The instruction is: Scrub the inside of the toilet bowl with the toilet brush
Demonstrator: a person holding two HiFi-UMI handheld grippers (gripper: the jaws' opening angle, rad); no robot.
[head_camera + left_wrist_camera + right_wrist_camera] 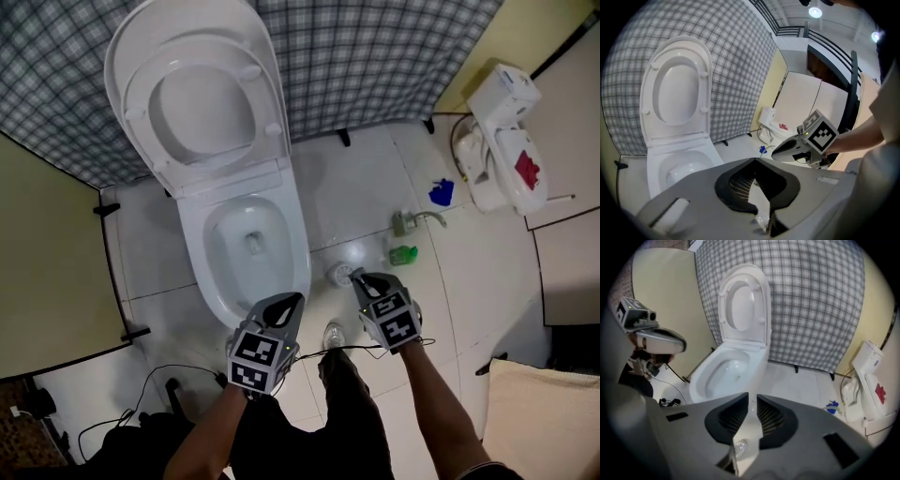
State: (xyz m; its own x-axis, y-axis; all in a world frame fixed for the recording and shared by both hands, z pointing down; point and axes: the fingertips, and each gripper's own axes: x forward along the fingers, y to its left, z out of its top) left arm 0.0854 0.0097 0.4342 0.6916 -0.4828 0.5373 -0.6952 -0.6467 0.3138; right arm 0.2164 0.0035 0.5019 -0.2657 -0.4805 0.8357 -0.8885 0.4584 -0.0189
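Observation:
The white toilet point(281, 220) stands with lid and seat raised, and the bowl point(246, 246) lies bare below them. A small round holder point(339, 275), possibly the toilet brush's, stands on the floor right of the bowl. The tip of my right gripper point(359, 278) is just beside it. In the right gripper view its jaws point(753, 397) stand a narrow slit apart, with no handle seen between them. My left gripper point(292, 298) hovers at the bowl's front rim, and its jaws point(754, 161) meet at the tips, empty. Each gripper view shows the bowl ahead point(677, 171) point(726, 373).
A checked curtain point(375, 56) hangs behind the toilet. At the right, a second white fixture point(502, 141), a blue item point(442, 192) and a green bottle point(403, 253) sit on the tiles. Black cables point(141, 403) trail at lower left. The person's leg point(347, 403) is between the arms.

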